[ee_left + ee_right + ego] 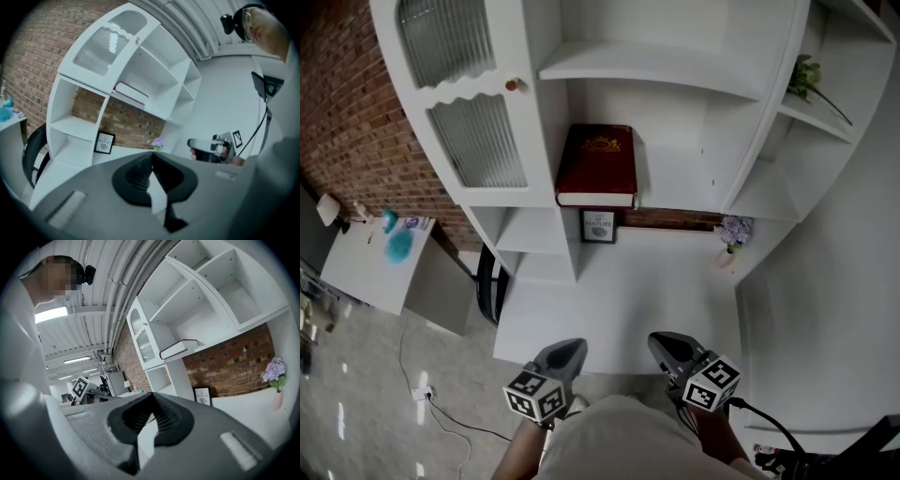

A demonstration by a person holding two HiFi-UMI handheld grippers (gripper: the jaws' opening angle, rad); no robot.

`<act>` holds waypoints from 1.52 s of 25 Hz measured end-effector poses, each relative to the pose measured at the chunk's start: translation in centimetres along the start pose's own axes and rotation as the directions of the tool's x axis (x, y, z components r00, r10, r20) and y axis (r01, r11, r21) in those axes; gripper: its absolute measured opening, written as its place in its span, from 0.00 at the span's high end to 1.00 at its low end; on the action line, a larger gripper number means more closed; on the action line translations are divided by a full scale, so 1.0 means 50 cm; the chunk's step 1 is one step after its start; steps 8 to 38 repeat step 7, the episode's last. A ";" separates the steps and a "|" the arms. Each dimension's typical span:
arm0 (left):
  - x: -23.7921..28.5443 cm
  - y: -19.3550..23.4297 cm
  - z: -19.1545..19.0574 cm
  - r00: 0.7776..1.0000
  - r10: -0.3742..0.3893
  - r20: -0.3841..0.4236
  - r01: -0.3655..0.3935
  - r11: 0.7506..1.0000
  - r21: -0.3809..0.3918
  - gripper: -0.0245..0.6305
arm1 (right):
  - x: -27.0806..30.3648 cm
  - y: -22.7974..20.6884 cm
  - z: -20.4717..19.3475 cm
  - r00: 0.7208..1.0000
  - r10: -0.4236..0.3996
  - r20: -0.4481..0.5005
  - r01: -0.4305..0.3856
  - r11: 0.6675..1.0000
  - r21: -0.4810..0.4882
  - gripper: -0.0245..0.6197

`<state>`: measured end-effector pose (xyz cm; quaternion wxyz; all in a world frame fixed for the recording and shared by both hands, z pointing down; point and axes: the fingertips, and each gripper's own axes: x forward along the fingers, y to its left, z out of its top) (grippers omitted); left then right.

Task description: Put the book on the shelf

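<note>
A dark red book (597,164) with gold print lies flat on a middle shelf of the white shelf unit (656,66); it also shows as a book (131,92) in the left gripper view and as a book (179,348) in the right gripper view. My left gripper (565,354) and right gripper (667,347) sit low in the head view, well short of the shelf, side by side. Both are shut with nothing between the jaws. From the left gripper (151,155) the right one shows off to the right; the right gripper (151,395) sees the left one's marker cube.
A small framed picture (598,226) stands under the book, and a vase of purple flowers (733,234) sits on the white counter (619,300). Glass cabinet door (473,131) at left, brick wall behind. A white side table (375,262), a cable on the floor.
</note>
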<state>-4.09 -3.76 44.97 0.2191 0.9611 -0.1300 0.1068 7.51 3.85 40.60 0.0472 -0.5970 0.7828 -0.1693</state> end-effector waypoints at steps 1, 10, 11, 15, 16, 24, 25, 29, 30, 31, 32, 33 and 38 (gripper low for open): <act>0.002 0.000 0.001 1.000 -0.004 -0.001 0.004 1.000 0.003 0.95 | 0.000 0.000 0.001 1.000 -0.002 0.001 0.002 1.000 -0.001 0.96; 0.005 0.007 0.007 1.000 -0.010 0.004 0.010 1.000 0.003 0.95 | 0.003 -0.003 0.003 1.000 -0.012 0.004 0.012 1.000 0.003 0.96; 0.005 0.007 0.007 1.000 -0.010 0.004 0.010 1.000 0.003 0.95 | 0.003 -0.003 0.003 1.000 -0.012 0.004 0.012 1.000 0.003 0.96; 0.005 0.007 0.007 1.000 -0.010 0.004 0.010 1.000 0.003 0.95 | 0.003 -0.003 0.003 1.000 -0.012 0.004 0.012 1.000 0.003 0.96; 0.005 0.007 0.007 1.000 -0.010 0.004 0.010 1.000 0.003 0.95 | 0.003 -0.003 0.003 1.000 -0.012 0.004 0.012 1.000 0.003 0.96; 0.005 0.007 0.007 1.000 -0.010 0.004 0.010 1.000 0.003 0.95 | 0.003 -0.003 0.003 1.000 -0.012 0.004 0.012 1.000 0.003 0.96; 0.005 0.007 0.007 1.000 -0.010 0.004 0.010 1.000 0.003 0.95 | 0.003 -0.003 0.003 1.000 -0.012 0.004 0.012 1.000 0.003 0.96; 0.005 0.007 0.007 1.000 -0.010 0.004 0.010 1.000 0.003 0.95 | 0.003 -0.003 0.003 1.000 -0.012 0.004 0.012 1.000 0.003 0.96; 0.005 0.007 0.007 1.000 -0.010 0.004 0.010 1.000 0.003 0.95 | 0.003 -0.003 0.003 1.000 -0.012 0.004 0.012 1.000 0.003 0.96; 0.005 0.007 0.007 1.000 -0.010 0.004 0.010 1.000 0.003 0.95 | 0.003 -0.003 0.003 1.000 -0.012 0.004 0.012 1.000 0.003 0.96; 0.005 0.007 0.007 1.000 -0.010 0.004 0.010 1.000 0.003 0.95 | 0.003 -0.003 0.003 1.000 -0.012 0.004 0.012 1.000 0.003 0.96; 0.005 0.007 0.007 1.000 -0.010 0.004 0.010 1.000 0.003 0.95 | 0.003 -0.003 0.003 1.000 -0.012 0.004 0.012 1.000 0.003 0.96; 0.005 0.007 0.007 1.000 -0.010 0.004 0.010 1.000 0.003 0.95 | 0.003 -0.003 0.003 1.000 -0.012 0.004 0.012 1.000 0.003 0.96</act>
